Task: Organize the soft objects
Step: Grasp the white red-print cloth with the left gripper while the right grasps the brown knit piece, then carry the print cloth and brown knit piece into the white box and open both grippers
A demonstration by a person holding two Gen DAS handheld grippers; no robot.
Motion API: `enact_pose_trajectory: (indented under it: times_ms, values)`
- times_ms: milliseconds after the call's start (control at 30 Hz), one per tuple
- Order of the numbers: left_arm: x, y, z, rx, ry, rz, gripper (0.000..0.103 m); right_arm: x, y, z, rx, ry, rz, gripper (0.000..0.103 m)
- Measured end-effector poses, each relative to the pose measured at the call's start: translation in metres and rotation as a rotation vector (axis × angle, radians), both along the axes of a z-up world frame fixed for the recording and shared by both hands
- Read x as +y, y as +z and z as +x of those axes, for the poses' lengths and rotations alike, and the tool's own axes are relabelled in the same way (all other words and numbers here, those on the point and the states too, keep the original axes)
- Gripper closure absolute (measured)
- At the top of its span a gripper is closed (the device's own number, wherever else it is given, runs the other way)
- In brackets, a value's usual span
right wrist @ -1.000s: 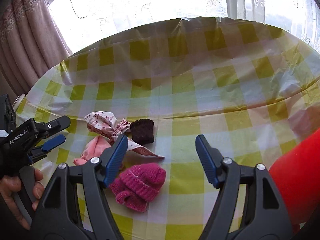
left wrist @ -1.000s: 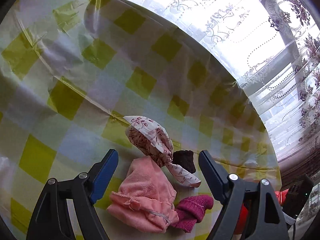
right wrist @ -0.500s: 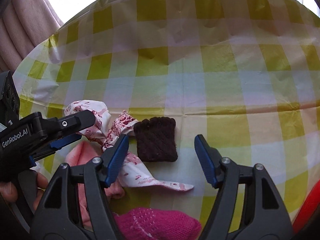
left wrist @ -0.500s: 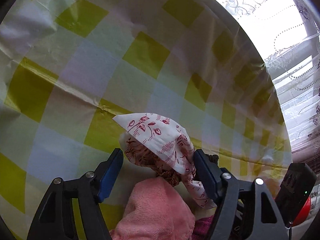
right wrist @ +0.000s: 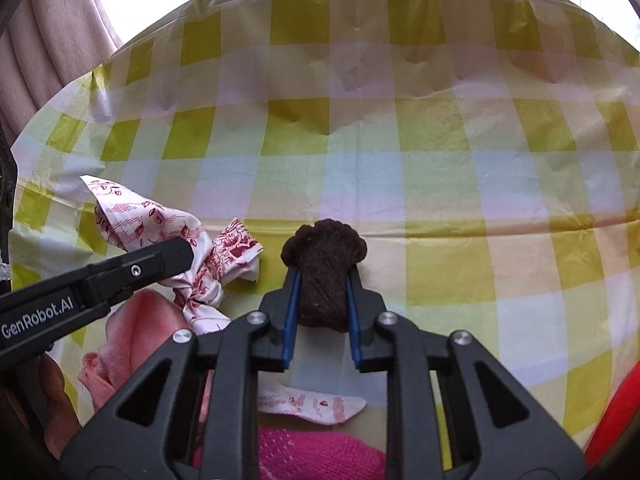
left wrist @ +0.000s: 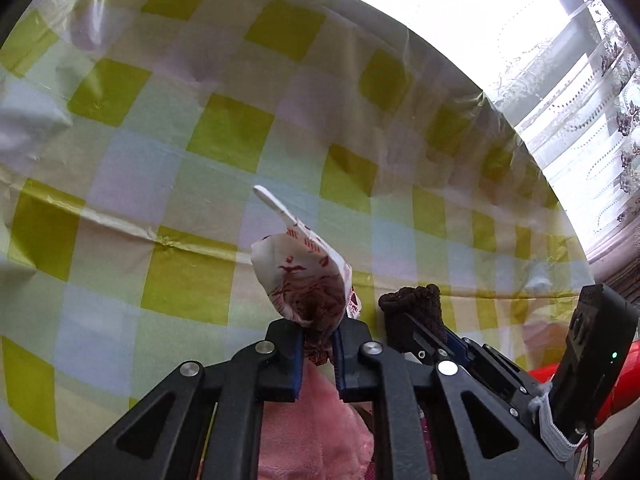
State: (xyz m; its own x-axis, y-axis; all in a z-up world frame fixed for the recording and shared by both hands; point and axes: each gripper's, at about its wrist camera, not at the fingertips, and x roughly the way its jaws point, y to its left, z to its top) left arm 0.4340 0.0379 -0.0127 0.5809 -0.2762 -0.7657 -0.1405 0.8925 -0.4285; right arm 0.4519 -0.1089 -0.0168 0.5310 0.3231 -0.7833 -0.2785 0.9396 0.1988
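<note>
Nearby things: a pink fleece cloth [right wrist: 132, 328] lay under and behind the left gripper's fingers; a magenta knit piece [right wrist: 320, 452] lay at the near edge, below the right gripper; a red object [right wrist: 616, 412] showed at the far right.
In the way: the printed cloth's loose tail [right wrist: 312, 402] ran under the right gripper.
Surface: a yellow, white and pale blue checked tablecloth [right wrist: 440, 168], creased.
Room: bright window with lace curtain [left wrist: 592, 92]; a pinkish drape [right wrist: 52, 40] to the left.
Left gripper [left wrist: 318, 336]: jaws had just been closing, now clamped on the white-and-red printed cloth [left wrist: 304, 280], which bunched out beyond the tips.
Right gripper [right wrist: 322, 312]: jaws had just been closing, now pinched on the dark brown knit piece [right wrist: 322, 276], its top bulging past the pads.
Relation: the two grippers sat close, side by side.
</note>
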Motion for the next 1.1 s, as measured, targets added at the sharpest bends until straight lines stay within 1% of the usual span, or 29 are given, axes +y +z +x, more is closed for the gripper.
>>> enact_pose_trajectory:
  times_ms: [100, 200, 267, 367, 433, 567, 733, 900, 1100]
  values:
    - [0.005, 0.016, -0.009, -0.070, 0.027, -0.002, 0.091, -0.008, 0.018, -0.008, -0.062, -0.029, 0.007, 0.079]
    - [0.006, 0.030, -0.018, -0.115, 0.036, -0.003, 0.091, -0.016, 0.037, -0.018, -0.110, -0.048, 0.011, 0.079]
    - [0.007, 0.037, -0.026, -0.129, 0.038, -0.001, 0.091, -0.016, 0.047, -0.027, -0.124, -0.041, 0.015, 0.079]
    - [0.007, 0.046, -0.042, -0.142, 0.037, 0.002, 0.091, -0.026, 0.062, -0.047, -0.155, -0.039, 0.004, 0.079]
    - [0.006, 0.051, -0.053, -0.143, 0.037, 0.005, 0.091, -0.033, 0.067, -0.062, -0.161, -0.040, 0.005, 0.079]
    - [-0.002, 0.060, -0.078, -0.147, 0.022, 0.006, 0.091, -0.044, 0.074, -0.095, -0.167, -0.040, -0.011, 0.079]
    - [-0.022, 0.066, -0.110, -0.138, -0.027, 0.007, 0.091, -0.061, 0.073, -0.141, -0.166, -0.044, -0.042, 0.079]
    - [-0.049, 0.063, -0.144, -0.127, -0.074, 0.005, 0.091, -0.077, 0.067, -0.185, -0.155, -0.036, -0.068, 0.079]
    - [-0.084, 0.057, -0.188, -0.110, -0.128, -0.017, 0.091, -0.114, 0.062, -0.236, -0.134, -0.066, -0.078, 0.079]
